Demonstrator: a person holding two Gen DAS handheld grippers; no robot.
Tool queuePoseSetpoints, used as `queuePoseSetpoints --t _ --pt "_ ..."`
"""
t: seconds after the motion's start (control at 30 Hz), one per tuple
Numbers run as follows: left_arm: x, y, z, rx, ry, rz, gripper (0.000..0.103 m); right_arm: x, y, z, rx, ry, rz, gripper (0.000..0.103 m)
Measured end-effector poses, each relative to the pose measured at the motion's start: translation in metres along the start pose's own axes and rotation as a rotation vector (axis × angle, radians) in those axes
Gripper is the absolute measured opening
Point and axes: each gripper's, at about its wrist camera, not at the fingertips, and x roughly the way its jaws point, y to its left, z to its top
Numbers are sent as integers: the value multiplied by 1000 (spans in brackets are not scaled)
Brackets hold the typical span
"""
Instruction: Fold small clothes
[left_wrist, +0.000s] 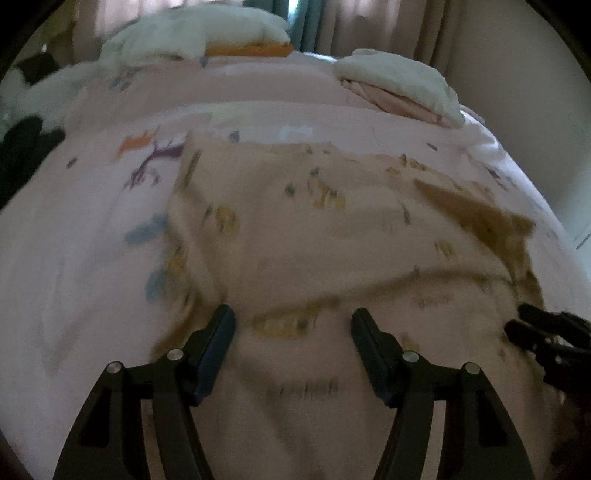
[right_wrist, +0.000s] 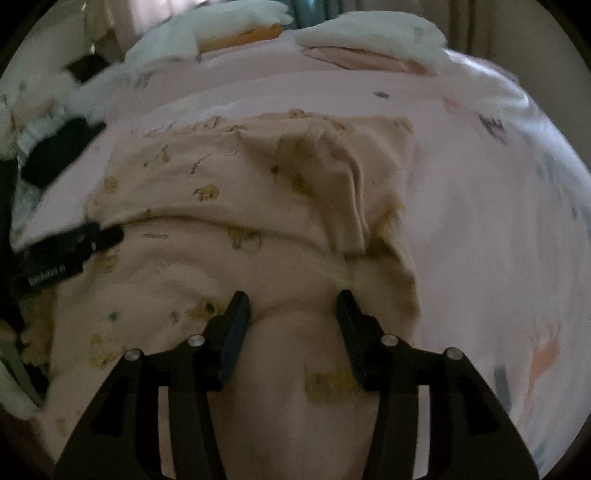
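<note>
bed (left_wrist: 92, 258) with pink printed sheet, two pillows (left_wrist: 399, 79) at far end. peach animal-print garment (right_wrist: 221, 206) spread mid-bed, partly folded. left gripper (left_wrist: 293, 325) and right gripper (right_wrist: 293, 306) over its near edge, jaws apart, holding nothing.

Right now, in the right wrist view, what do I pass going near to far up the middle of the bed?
Right gripper, open over the near hem → peach printed garment → its bunched fold → pink bedsheet → white pillows at the head of the bed.
</note>
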Motion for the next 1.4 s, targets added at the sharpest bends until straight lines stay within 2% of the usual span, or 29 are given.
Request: queuePoseSetpoints --t 0.07,0.13,0.23,0.27,0.33,0.53,0.57,0.63,0.67,0.73,0.83,0.97,1.13,1.27,1.33,1.4 --pt "-10 9 -10 -26 -4 -33 67 -8 -4 -11 4 3 24 50" --pt "-17 13 -16 -36 8 -36 68 -17 -3 -22 -23 1 8 50" --pt "-27 4 -27 43 37 30 70 -25 1 -33 -32 7 -22 52" --pt "-32 -2 -35 93 36 68 72 -28 0 -37 -28 11 -27 53" --pt "-41 -5 -49 134 21 100 75 -35 -1 -46 -13 15 -26 54" --pt "-67 22 -78 38 9 -10 75 -54 -7 -71 0 26 -9 58" --pt "-72 21 -82 64 8 5 75 -57 -6 -76 -12 24 -10 58" --pt "-74 18 -88 105 13 86 85 -63 -6 -85 -20 16 -8 58" --pt "-77 21 -92 102 11 96 85 -66 -7 -89 -12 17 -9 60" --pt "-84 30 -96 38 13 62 85 -71 -13 -96 37 37 -3 63" --pt "-97 57 -102 -105 27 -51 85 -83 -27 -107 158 43 93 63" --pt "-110 70 -107 -139 95 -163 85 -95 -43 -124 286 74 230 62" --pt "-118 80 -117 -209 169 -329 85 -102 -30 -138 266 91 266 62" --pt "-115 96 -123 -377 208 -524 85 -99 -24 -140 279 101 325 62" --pt "-112 98 -127 -405 247 -622 84 -98 -22 -141 298 109 371 62" --pt "-113 95 -129 -395 243 -603 80 -95 -16 -141 299 122 424 61"
